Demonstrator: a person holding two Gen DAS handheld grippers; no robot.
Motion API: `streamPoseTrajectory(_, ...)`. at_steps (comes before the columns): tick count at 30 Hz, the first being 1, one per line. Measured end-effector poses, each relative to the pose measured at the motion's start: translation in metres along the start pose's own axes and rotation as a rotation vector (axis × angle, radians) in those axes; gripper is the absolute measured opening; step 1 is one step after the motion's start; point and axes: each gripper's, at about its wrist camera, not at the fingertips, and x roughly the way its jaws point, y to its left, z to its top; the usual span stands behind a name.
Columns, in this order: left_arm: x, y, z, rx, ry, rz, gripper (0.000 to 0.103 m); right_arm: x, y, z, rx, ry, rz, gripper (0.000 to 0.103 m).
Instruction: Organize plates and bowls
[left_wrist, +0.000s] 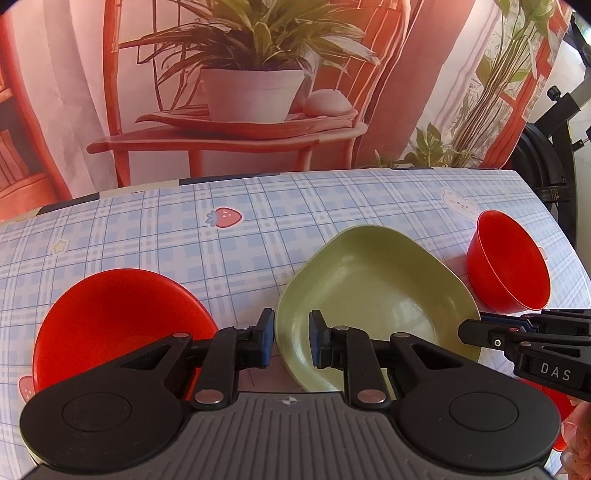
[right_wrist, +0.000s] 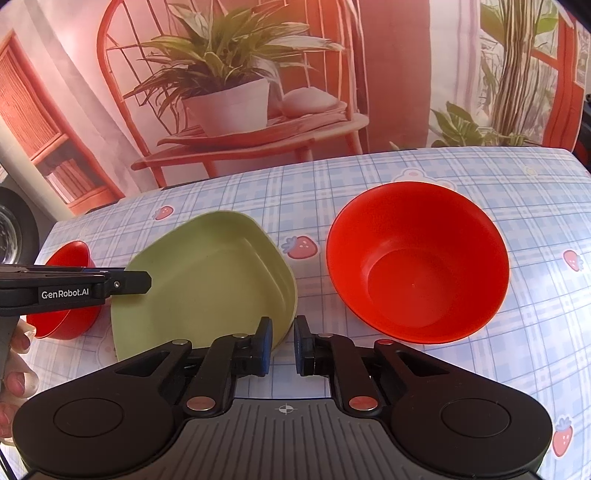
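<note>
A green squarish plate (left_wrist: 373, 302) lies mid-table; it also shows in the right wrist view (right_wrist: 207, 280). A red bowl (left_wrist: 118, 325) sits left of it, also seen in the right wrist view (right_wrist: 64, 314). Another red bowl (right_wrist: 417, 262) sits right of the plate, also in the left wrist view (left_wrist: 508, 262). My left gripper (left_wrist: 291, 339) is open, its jaws straddling the plate's near-left rim. My right gripper (right_wrist: 283, 343) is open at the plate's near-right rim, empty. It also shows in the left wrist view (left_wrist: 476, 332).
The table (left_wrist: 258, 236) has a blue checked cloth with strawberry prints. A backdrop picturing a potted plant (left_wrist: 255, 85) on a chair stands behind the far edge. Black equipment (left_wrist: 554, 147) stands off the table's right end.
</note>
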Motion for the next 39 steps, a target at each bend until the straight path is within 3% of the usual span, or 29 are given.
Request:
streamPoseTrajectory(8,-0.001,-0.009,-0.006,0.039,-0.018,0.034,0.02,0.005,-0.001,0.0,0.022,0.01,-0.003,0.012)
streamPoseTrajectory(10,-0.005,-0.008,-0.007,0.028,-0.021,0.034,0.013,0.003,-0.001,-0.001,0.024,0.01,-0.008,0.012)
streamPoseTrajectory(25,-0.077,-0.016,-0.015,0.009,-0.089,0.049,0.014,-0.065,0.013,0.0,0.03,-0.046,0.045,0.01)
streamPoseTrajectory(32,-0.12,-0.035,-0.033,0.039,-0.118,0.048,0.014,-0.112,0.019,-0.022,0.031,-0.075,0.068,0.01)
streamPoseTrajectory(39,-0.149,-0.05,-0.076,0.037,-0.104,0.018,0.014,-0.144,0.015,-0.063,0.06,-0.073,0.08,0.01)
